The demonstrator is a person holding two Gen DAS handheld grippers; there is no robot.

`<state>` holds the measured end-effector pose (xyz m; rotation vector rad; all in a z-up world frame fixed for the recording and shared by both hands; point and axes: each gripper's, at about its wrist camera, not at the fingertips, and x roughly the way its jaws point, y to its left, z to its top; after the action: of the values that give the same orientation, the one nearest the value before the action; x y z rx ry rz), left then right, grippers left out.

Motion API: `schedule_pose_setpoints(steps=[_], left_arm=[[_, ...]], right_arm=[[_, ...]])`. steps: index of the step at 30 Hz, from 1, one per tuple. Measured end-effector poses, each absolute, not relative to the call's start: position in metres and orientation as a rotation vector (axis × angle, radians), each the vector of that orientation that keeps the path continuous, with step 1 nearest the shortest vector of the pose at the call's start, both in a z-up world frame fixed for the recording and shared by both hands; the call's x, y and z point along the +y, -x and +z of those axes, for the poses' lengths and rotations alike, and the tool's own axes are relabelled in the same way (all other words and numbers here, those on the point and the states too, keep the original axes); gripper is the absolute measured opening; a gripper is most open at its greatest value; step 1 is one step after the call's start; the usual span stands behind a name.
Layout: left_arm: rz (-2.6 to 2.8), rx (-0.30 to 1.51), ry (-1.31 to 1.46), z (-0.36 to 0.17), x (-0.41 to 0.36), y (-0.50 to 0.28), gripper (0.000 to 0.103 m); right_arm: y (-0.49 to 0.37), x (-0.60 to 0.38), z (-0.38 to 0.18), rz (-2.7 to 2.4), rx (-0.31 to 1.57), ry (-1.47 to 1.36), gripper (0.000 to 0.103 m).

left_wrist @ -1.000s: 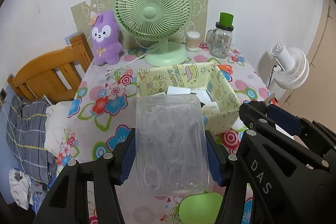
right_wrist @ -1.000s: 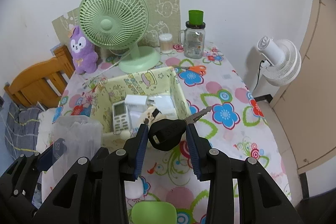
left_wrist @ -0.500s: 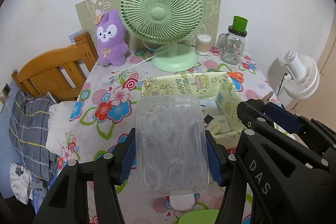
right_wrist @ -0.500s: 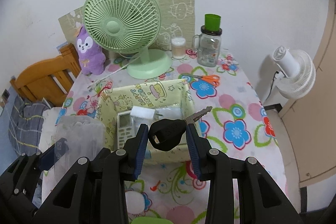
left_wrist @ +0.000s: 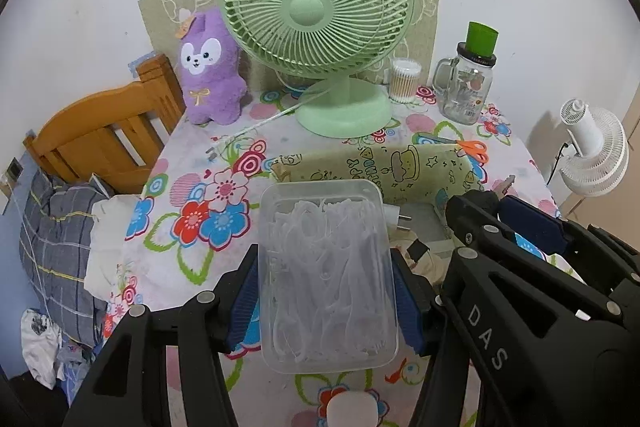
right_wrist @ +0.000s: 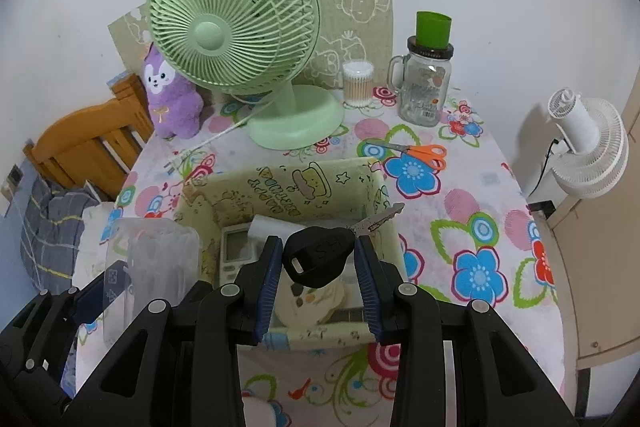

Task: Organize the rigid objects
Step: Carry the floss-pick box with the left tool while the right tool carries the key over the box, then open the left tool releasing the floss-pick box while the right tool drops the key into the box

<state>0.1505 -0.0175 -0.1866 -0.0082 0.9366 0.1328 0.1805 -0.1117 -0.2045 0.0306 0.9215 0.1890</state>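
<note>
The black-headed key (right_wrist: pixel 318 259) is clamped in the right gripper (right_wrist: pixel 318 277) above the yellow fabric bin (right_wrist: pixel 280 183); the left gripper (left_wrist: pixel 326 301) pinches a clear plastic box (left_wrist: pixel 326 279), apparently of floss picks, just beside the bin's left wall. Both loads are best lowered inside the rim before letting go. The bin sits on a flowered tablecloth (right_wrist: pixel 472 227) with a green desk fan (right_wrist: pixel 236 27) behind.
</note>
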Motion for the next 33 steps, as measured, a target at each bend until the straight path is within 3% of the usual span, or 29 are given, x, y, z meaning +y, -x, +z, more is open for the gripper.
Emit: schedule_pose_setpoints(steps=[28, 33], left_arm=[[0.176, 1.042, 0.047, -0.231, -0.012, -0.204, 0.062], [0.158, 1.041, 0.054, -0.232, -0.015, -0.205, 0.062]], right_arm=[[-0.240, -0.106, -0.250, 0.226, 0.966, -0.006, 0.041], [-0.241, -0.110, -0.251, 0.218, 0.982, -0.011, 0.048]])
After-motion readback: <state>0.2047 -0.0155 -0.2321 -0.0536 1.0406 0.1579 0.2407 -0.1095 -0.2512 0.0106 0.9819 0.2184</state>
